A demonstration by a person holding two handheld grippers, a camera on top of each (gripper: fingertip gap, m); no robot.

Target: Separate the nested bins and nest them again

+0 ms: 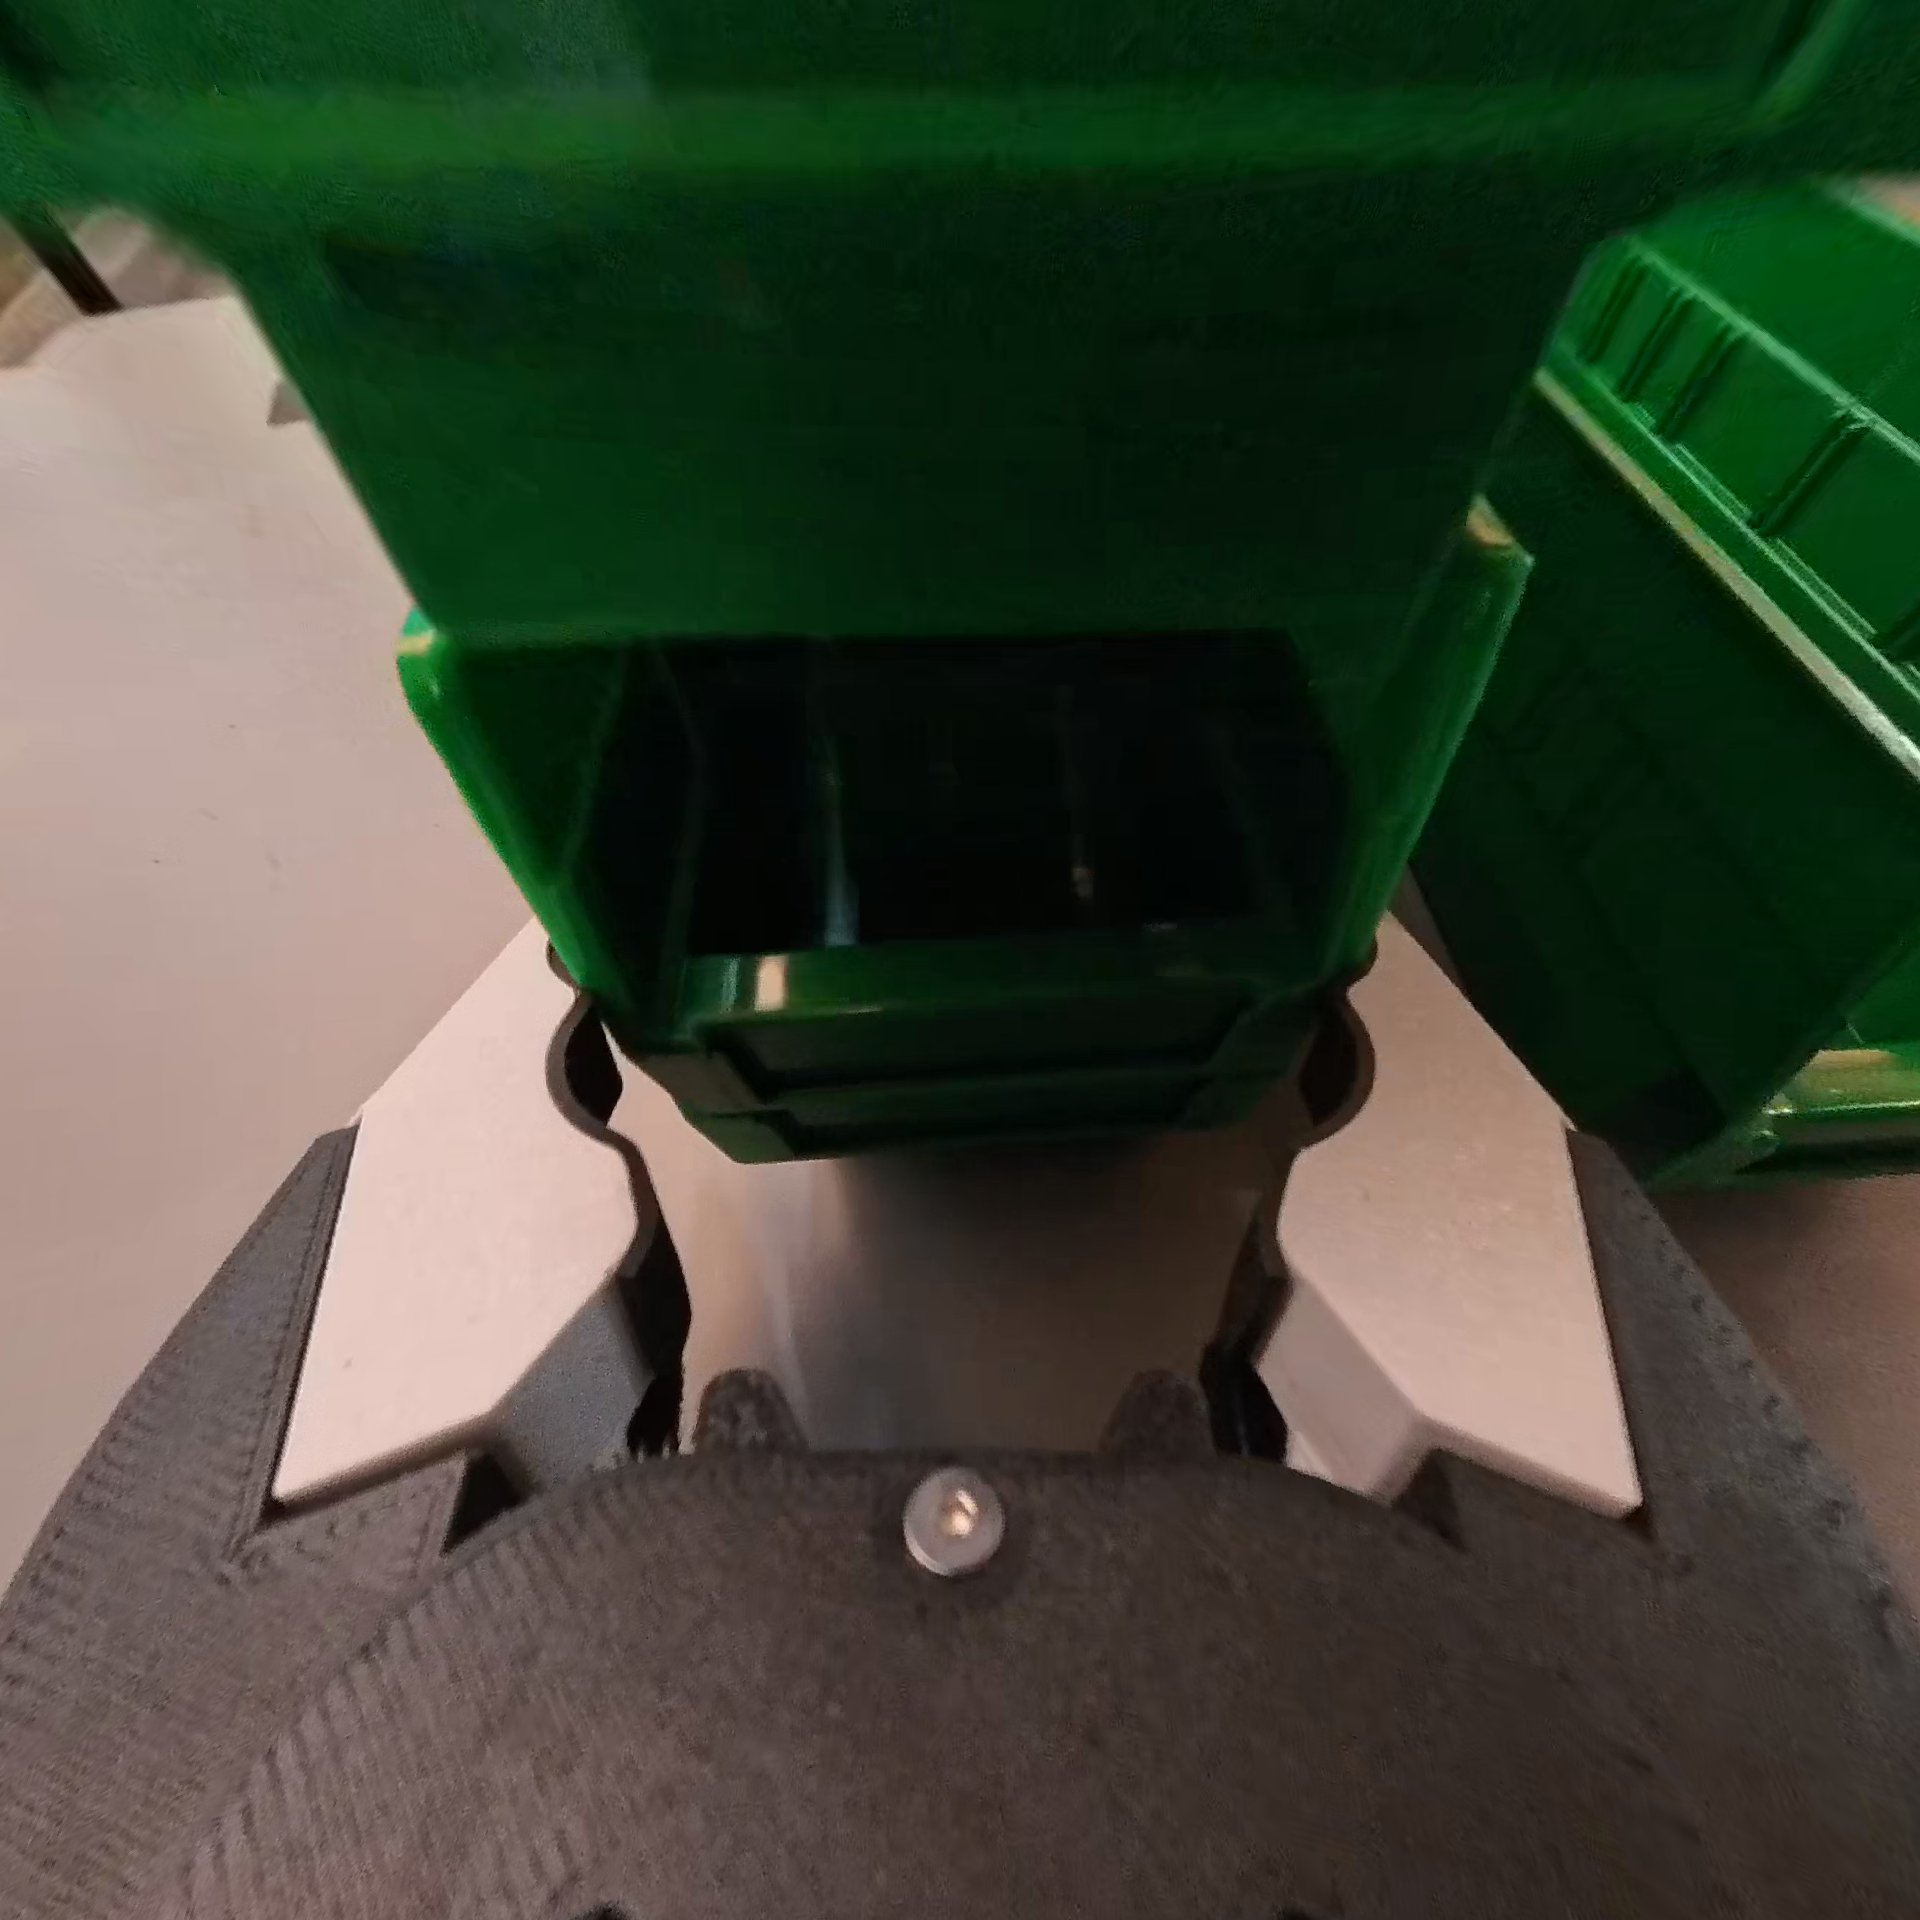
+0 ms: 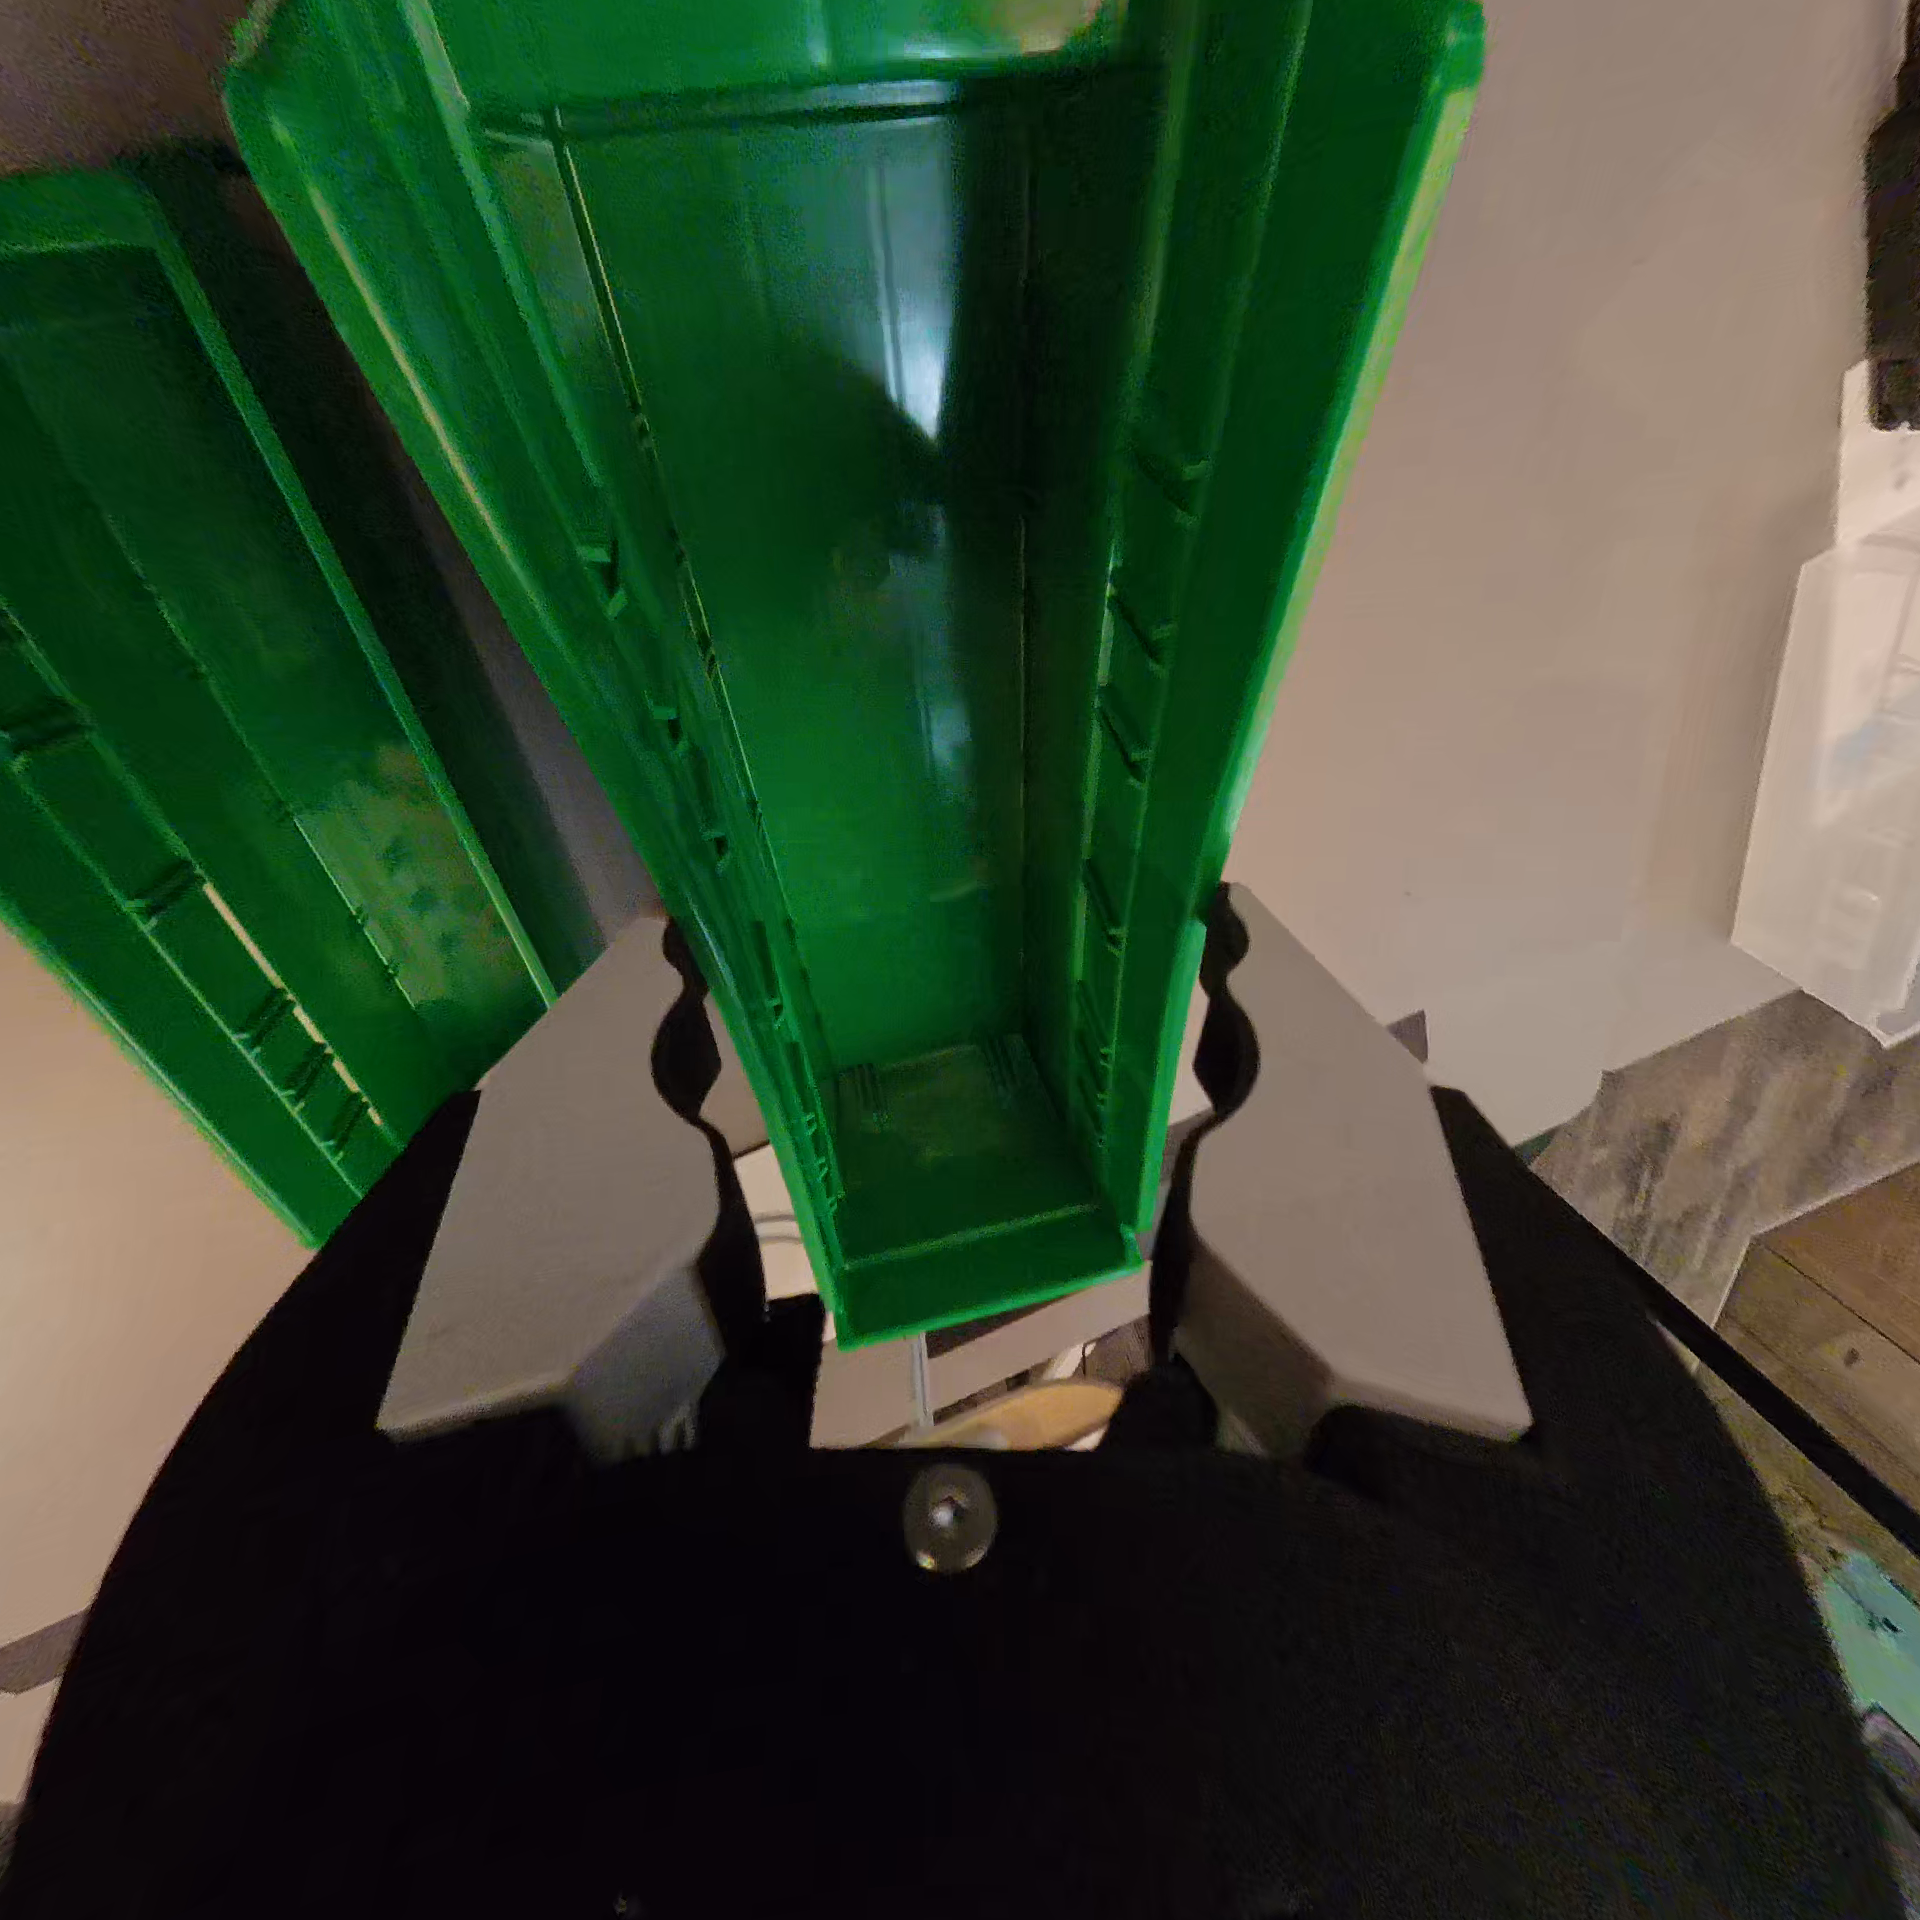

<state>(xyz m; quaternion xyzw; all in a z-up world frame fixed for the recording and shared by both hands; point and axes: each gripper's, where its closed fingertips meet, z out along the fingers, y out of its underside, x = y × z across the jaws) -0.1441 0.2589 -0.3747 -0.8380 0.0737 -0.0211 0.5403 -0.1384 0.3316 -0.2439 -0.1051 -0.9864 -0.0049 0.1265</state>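
In the left wrist view my left gripper [image 1: 961, 1049] is shut on the narrow front end of a green bin [image 1: 520, 790] that shows two stacked front lips [image 1: 956, 1039]. A blurred green bin underside [image 1: 883, 416] hangs tilted above its dark open inside. In the right wrist view my right gripper [image 2: 956, 1049] is shut on the near end of a long green bin [image 2: 894, 623], a finger [image 2: 582, 1143] pressed on each side wall. I look down into its empty inside. Another green bin lies beside it on the left [image 2: 208, 675].
A further green bin [image 1: 1714, 675] lies on its side at the right of the left wrist view. The pale tabletop [image 1: 156, 727] runs off to the left. In the right wrist view a white plastic container [image 2: 1849, 727] and wood floor [image 2: 1818, 1299] lie to the right.
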